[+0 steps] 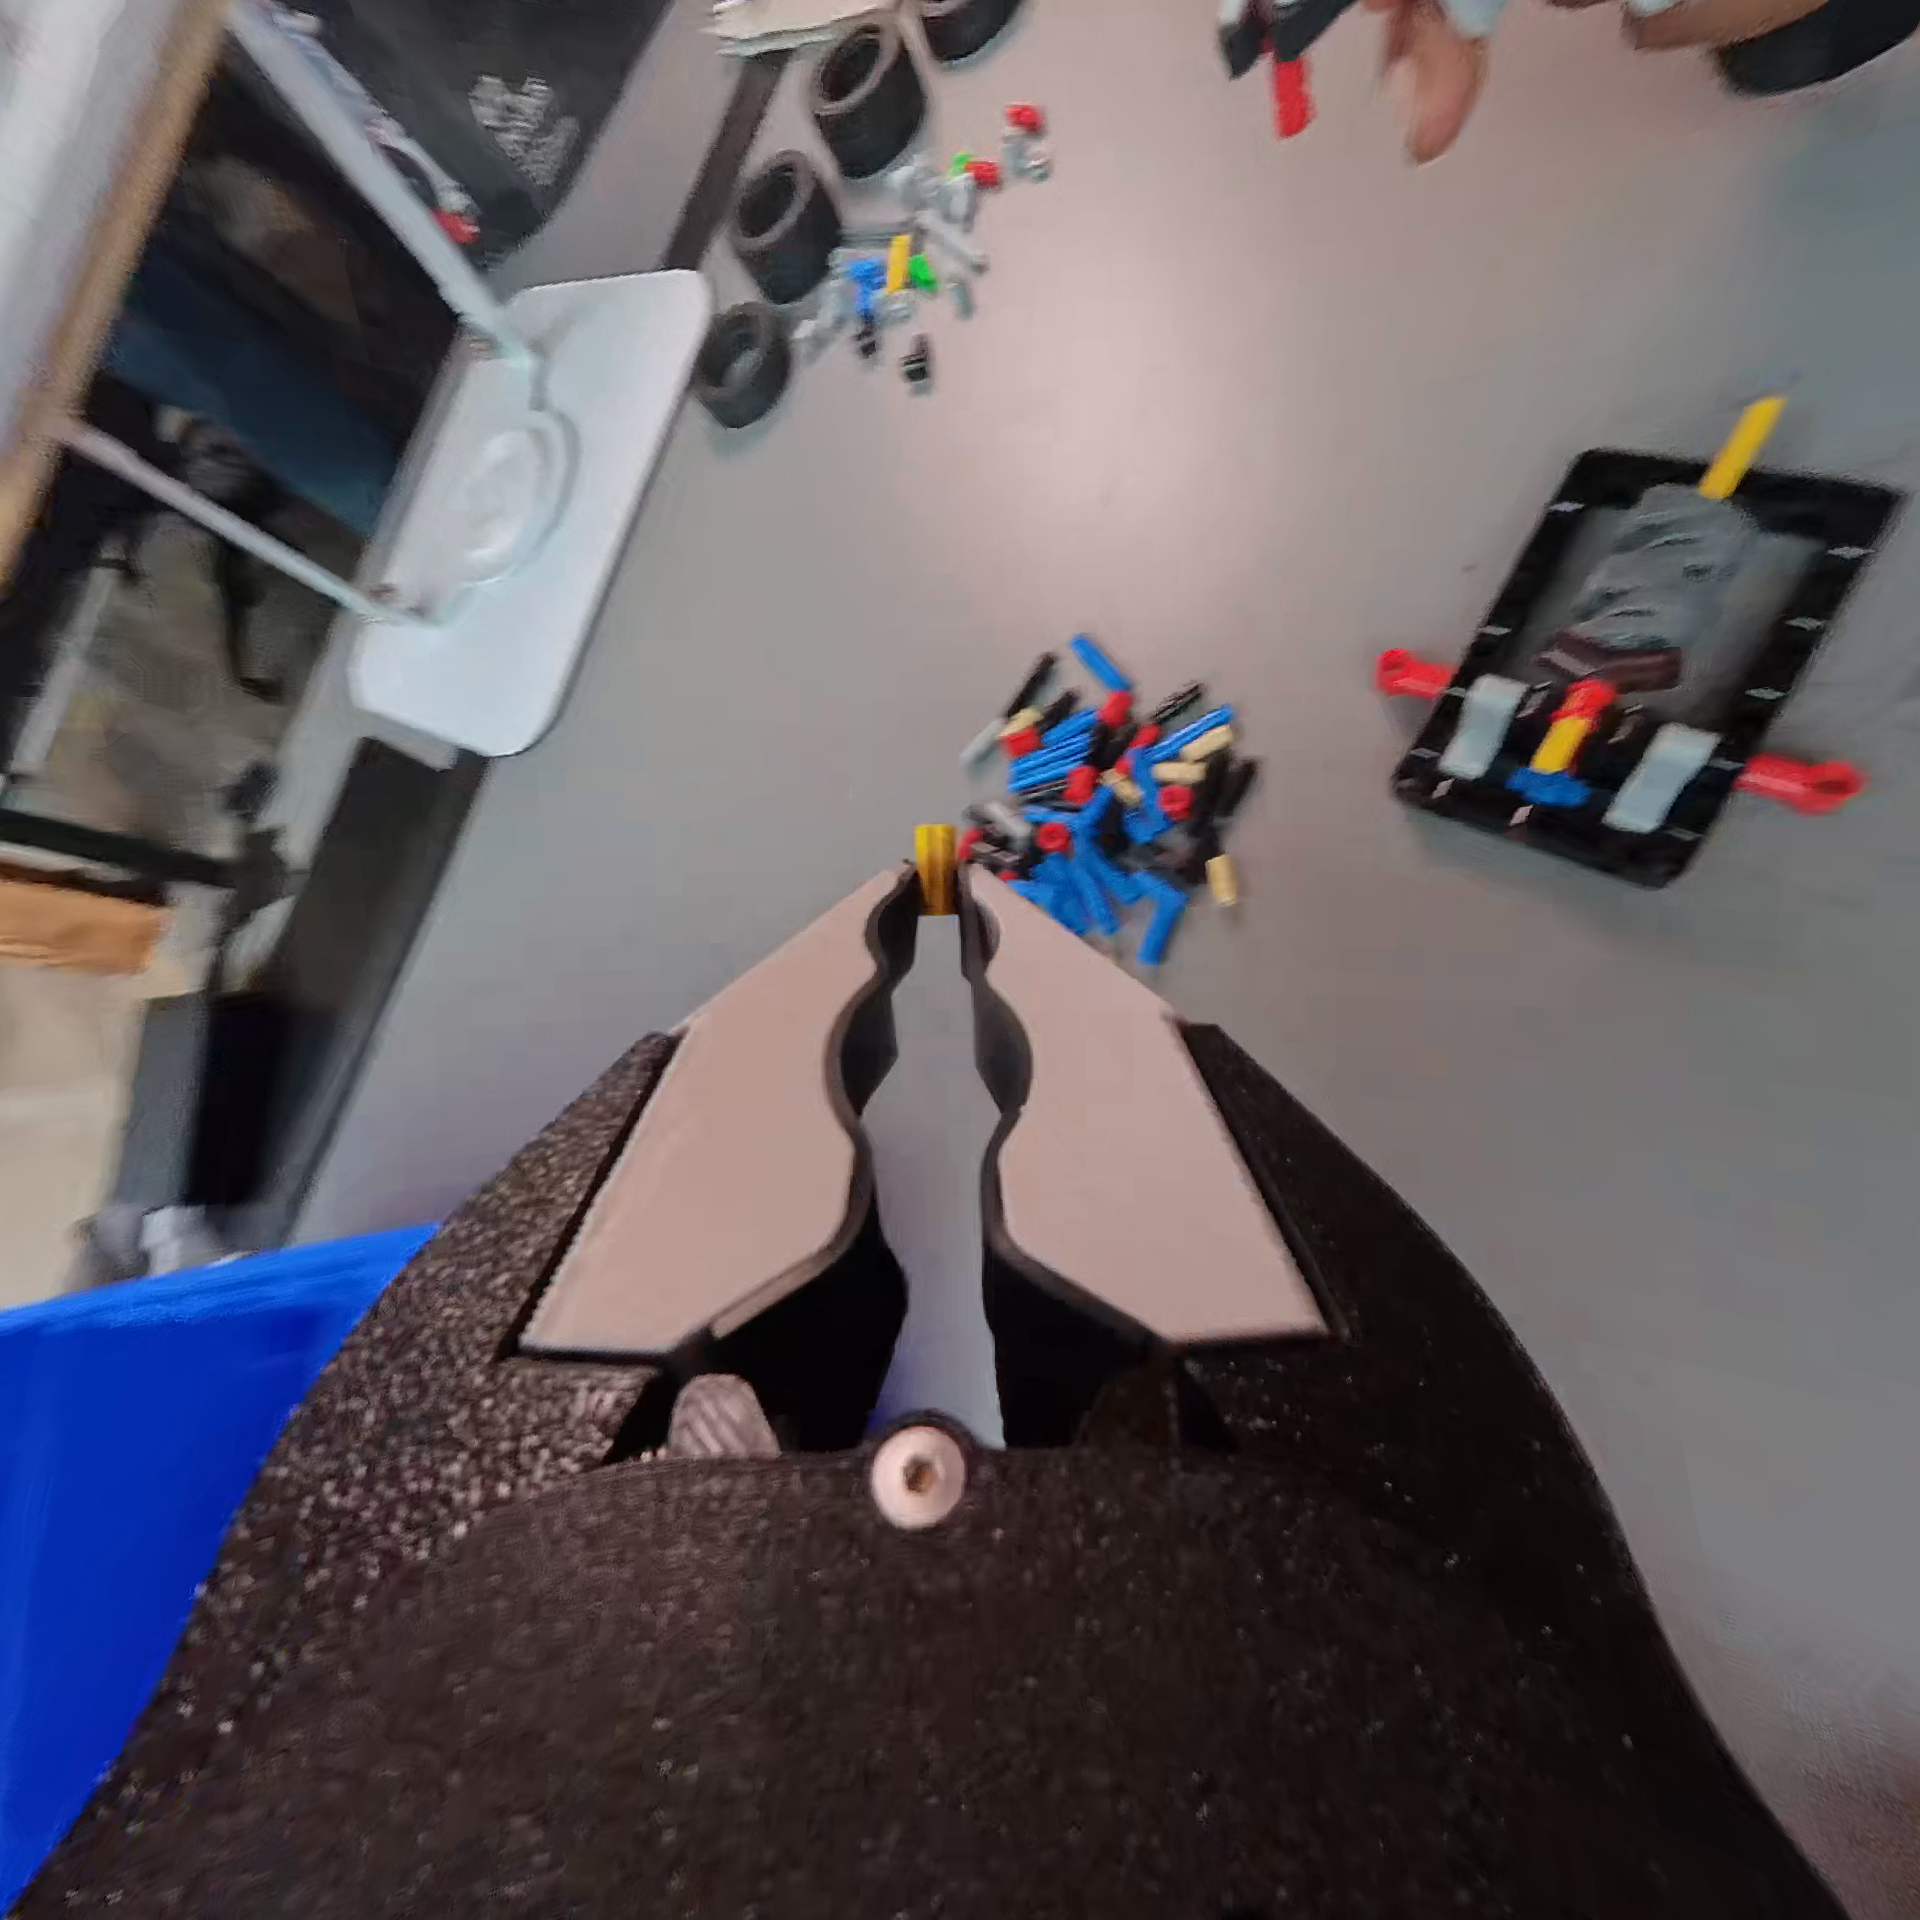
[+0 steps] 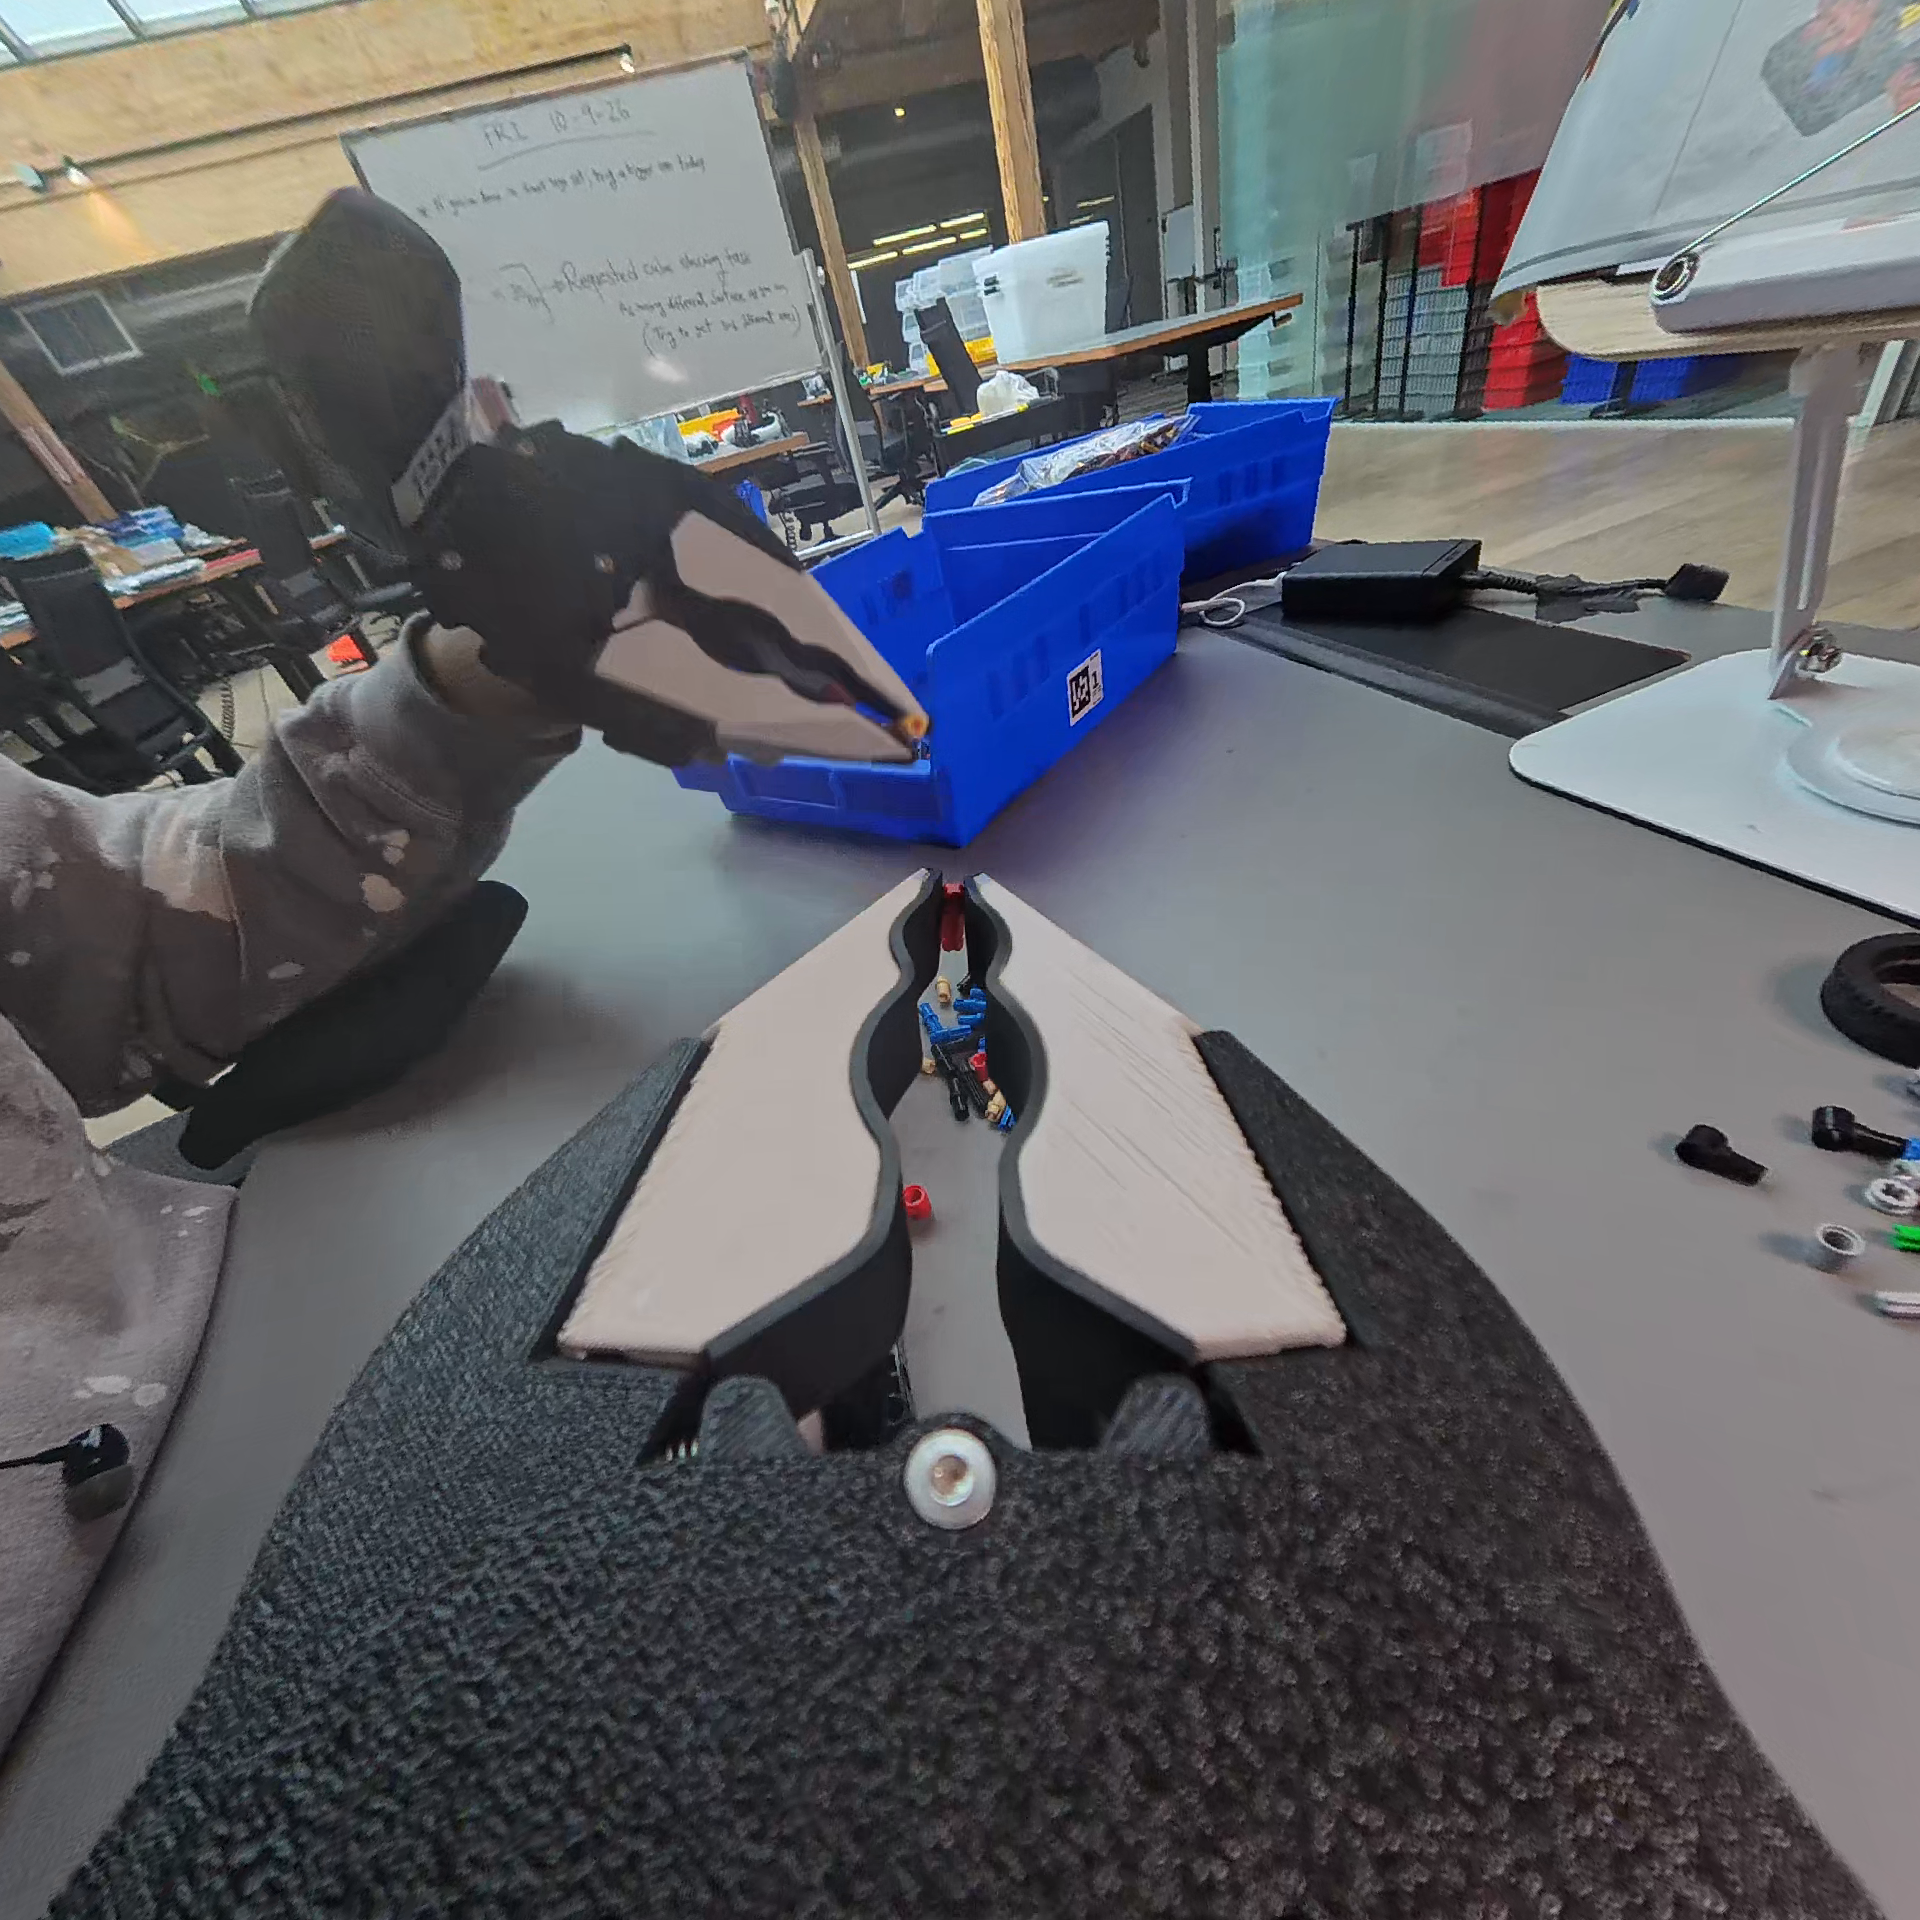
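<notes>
My left gripper [image 1: 938, 883] is shut on a small yellow toothed part [image 1: 935, 868], held above the grey table beside a pile of blue, black, red and tan pins [image 1: 1117, 805]. A black frame assembly [image 1: 1647, 665] with grey, red and yellow pieces lies to the right. My right gripper [image 2: 948, 902] is shut on a small red pin [image 2: 950, 916] at its tips, low over the table, with the pin pile [image 2: 961, 1049] seen between its fingers. The left gripper [image 2: 904, 727] also shows in the right wrist view, raised at the left, held by a hand in a grey sleeve [image 2: 208, 883].
Blue bins [image 2: 1049, 644] stand behind the grippers. A white stand base [image 2: 1714, 769] sits at the right, also in the left wrist view [image 1: 520, 499]. Black tyres [image 1: 784, 223] and loose small parts [image 1: 914, 249] lie farther off. A black tyre [image 2: 1870, 997] and small parts [image 2: 1860, 1195] lie right. The tips of one gripper are about 12 cm away from the tips of the other.
</notes>
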Available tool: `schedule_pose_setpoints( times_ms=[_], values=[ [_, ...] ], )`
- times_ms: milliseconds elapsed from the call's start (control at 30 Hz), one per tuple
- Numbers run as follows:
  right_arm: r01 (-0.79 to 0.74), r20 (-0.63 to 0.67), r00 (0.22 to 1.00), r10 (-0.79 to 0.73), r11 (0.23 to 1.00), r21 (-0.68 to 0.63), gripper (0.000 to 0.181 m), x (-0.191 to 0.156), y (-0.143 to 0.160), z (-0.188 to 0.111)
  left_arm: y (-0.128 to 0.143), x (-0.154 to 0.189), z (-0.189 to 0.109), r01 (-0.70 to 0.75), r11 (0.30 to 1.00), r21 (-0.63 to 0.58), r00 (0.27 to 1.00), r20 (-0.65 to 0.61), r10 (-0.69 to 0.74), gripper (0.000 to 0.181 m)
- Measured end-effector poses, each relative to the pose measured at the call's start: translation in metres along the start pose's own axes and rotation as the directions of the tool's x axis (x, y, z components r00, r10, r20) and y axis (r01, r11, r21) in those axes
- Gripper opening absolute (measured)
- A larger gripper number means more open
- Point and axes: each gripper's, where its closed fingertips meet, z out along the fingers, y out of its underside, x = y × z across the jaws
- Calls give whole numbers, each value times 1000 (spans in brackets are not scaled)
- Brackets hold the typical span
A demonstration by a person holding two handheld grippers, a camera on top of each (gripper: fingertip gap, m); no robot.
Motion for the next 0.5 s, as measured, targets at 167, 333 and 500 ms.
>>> schedule_pose_setpoints(
  times_ms=[167, 333, 500],
  values=[
    [-46, 7, 999, 46, 999, 23, 3, 4, -3, -1, 52, -94, -59, 238, 958, -159, 918, 360, -169, 7],
    [-53, 11, 999, 53, 998, 27, 3, 2, -5, -1, 120, -115, -59, 380, 866, -326, 869, 447, -213, 37],
    [-92, 45, 995, 90, 994, 53, 3, -5, -8, 2, 37, -94, -46, 333, 941, 54, 909, 248, -336, 55]
  ],
)
